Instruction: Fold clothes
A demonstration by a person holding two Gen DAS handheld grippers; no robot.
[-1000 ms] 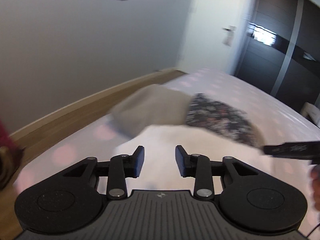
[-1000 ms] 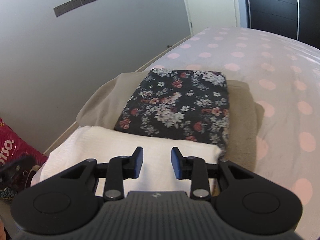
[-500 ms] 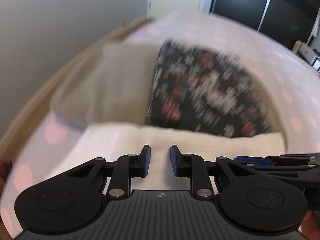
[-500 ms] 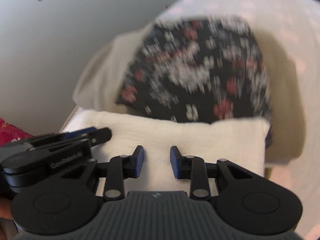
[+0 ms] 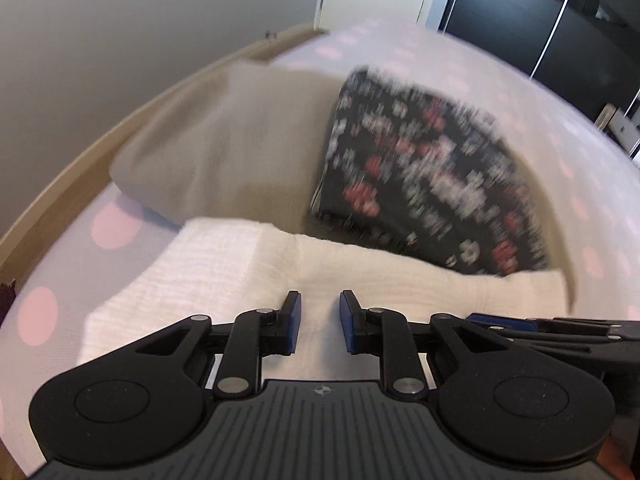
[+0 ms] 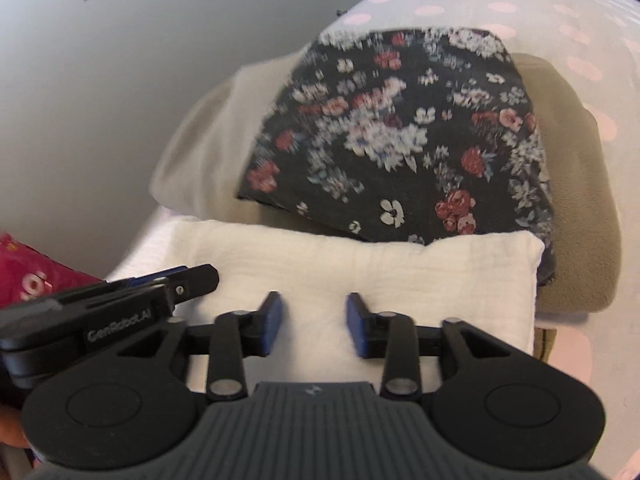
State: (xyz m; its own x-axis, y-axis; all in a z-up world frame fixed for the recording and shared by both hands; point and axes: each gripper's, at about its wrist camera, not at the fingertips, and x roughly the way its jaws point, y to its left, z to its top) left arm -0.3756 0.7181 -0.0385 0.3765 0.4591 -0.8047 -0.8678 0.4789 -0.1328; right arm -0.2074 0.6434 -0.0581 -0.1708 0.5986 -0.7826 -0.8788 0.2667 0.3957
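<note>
The work surface is a bed covered with a white sheet printed in pink dots. A wooden frame edge runs along its left side, next to a grey wall.

Three folded garments lie near that left edge:

- A white textured garment — the item nearest both cameras — lies folded into a thick rectangle, its long side running across each view.
- A beige garment lies flat just beyond it, partly under the white one.
- A dark floral garment, folded roughly square, rests on top of the beige one; its near edge touches or slips under the far edge of the white garment (the left wrist view is blurred here, so which cannot be told).

Left gripper: positioned over the white garment toward its left half. The jaws stand apart with a narrow gap; white cloth shows between and below the pads, but they do not press on it. In the right wrist view the left gripper appears at the lower left as a black body over the garment's left end.

Right gripper: positioned over the middle of the white garment. The jaws are opening, spread wider than the left pair; cloth is seen behind the gap, with nothing pinched between the blue pads.

A red printed bag sits off the bed's left edge — only a corner is visible. Dark wardrobe doors stand beyond the far end of the bed.
</note>
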